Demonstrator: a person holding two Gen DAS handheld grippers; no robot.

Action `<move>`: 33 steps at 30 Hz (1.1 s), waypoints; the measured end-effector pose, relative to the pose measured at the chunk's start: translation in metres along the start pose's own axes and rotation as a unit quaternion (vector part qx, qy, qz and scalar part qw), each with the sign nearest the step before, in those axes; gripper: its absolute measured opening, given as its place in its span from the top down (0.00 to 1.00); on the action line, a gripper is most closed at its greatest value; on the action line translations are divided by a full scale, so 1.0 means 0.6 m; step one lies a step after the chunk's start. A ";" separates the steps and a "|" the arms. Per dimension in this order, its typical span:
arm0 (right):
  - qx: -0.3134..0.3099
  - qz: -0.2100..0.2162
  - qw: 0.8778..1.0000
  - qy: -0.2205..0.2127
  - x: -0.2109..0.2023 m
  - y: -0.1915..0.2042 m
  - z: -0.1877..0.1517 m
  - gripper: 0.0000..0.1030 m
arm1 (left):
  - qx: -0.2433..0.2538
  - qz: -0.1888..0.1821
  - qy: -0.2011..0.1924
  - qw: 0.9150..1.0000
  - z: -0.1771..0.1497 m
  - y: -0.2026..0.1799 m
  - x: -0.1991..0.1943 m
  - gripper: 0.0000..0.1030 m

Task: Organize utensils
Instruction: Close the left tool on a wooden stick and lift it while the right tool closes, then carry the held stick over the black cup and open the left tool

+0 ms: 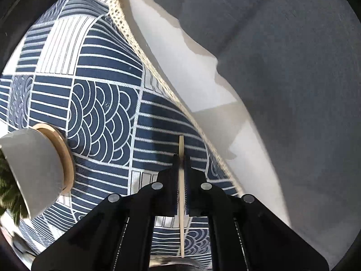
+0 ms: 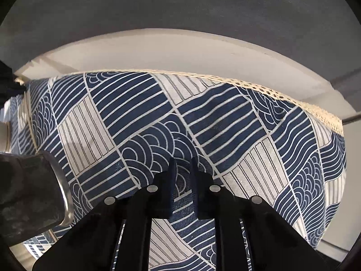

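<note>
1. One cloth point(image 1: 94, 103) covers the table, giving a flat bed for sorting.
2. Left gripper point(image 1: 181, 158) pinches a chopstick point(image 1: 181, 149) upright over the cloth's right edge, near the pot point(image 1: 33, 171) (likely carrying it to a holder).
3. Right gripper point(image 2: 182, 164) hangs narrow and empty above the cloth, beside a metal cup point(image 2: 33, 187) at left.

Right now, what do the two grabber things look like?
Both look alike. The left gripper and the right gripper are glossy black, with angular bodies that widen toward the camera. Each has two flat, narrow fingers in dark navy-black, and four small round silver studs set in an arc behind them. No cables, labels, hands or sleeves show in either view.
</note>
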State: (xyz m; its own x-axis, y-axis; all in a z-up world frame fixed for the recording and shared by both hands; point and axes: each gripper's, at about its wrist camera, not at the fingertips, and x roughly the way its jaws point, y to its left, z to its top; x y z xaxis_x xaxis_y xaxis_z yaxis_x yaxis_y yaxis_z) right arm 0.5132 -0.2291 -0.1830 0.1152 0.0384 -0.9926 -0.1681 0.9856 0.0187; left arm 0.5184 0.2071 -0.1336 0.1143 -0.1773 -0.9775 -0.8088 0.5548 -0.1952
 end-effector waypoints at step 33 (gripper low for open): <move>-0.069 0.084 0.974 -0.200 -0.287 0.102 -0.159 0.88 | 0.236 -0.070 -0.226 0.942 -0.189 0.145 -0.380 0.96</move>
State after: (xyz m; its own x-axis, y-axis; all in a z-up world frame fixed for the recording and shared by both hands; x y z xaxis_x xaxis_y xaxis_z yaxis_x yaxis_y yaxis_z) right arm 0.3895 -0.1912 -0.0223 0.4419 0.2849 -0.8506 -0.3445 0.9294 0.1323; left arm 0.3567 0.2032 0.0813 0.5220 0.0294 -0.8524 -0.4319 0.8709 -0.2345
